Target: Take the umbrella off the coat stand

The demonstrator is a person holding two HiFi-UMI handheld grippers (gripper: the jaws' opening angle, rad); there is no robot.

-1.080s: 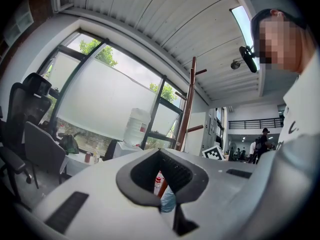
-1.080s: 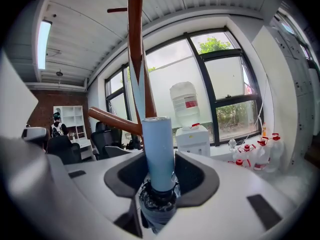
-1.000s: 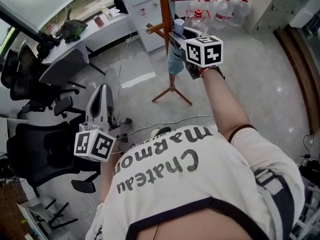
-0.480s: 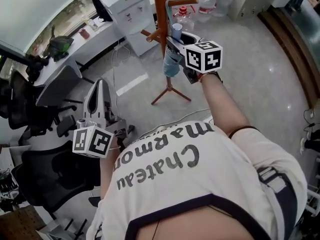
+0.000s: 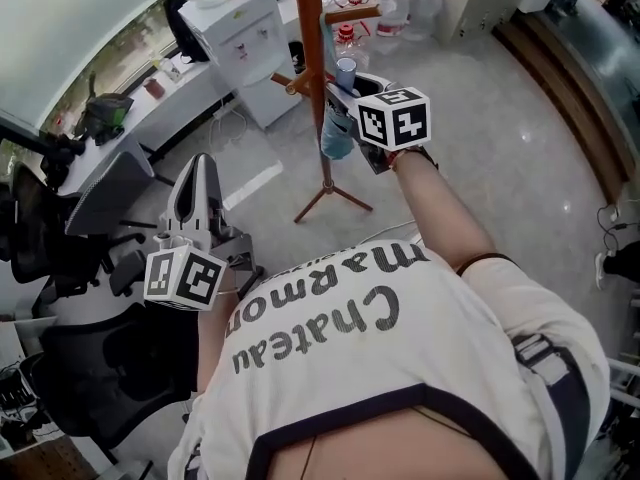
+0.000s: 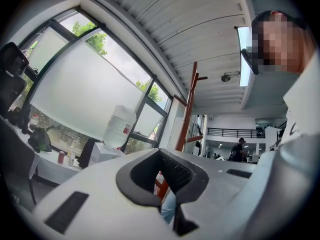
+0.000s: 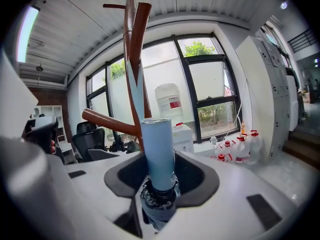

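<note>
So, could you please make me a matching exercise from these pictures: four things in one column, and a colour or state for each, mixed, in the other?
Things:
1. umbrella
2. coat stand
3. water dispenser
4. left gripper

States:
a. carries a big bottle on top
b. holds nothing
c. reddish-brown wood
d. gripped by the right gripper

Pairs: 1-d, 2-c, 3-a, 4-b.
</note>
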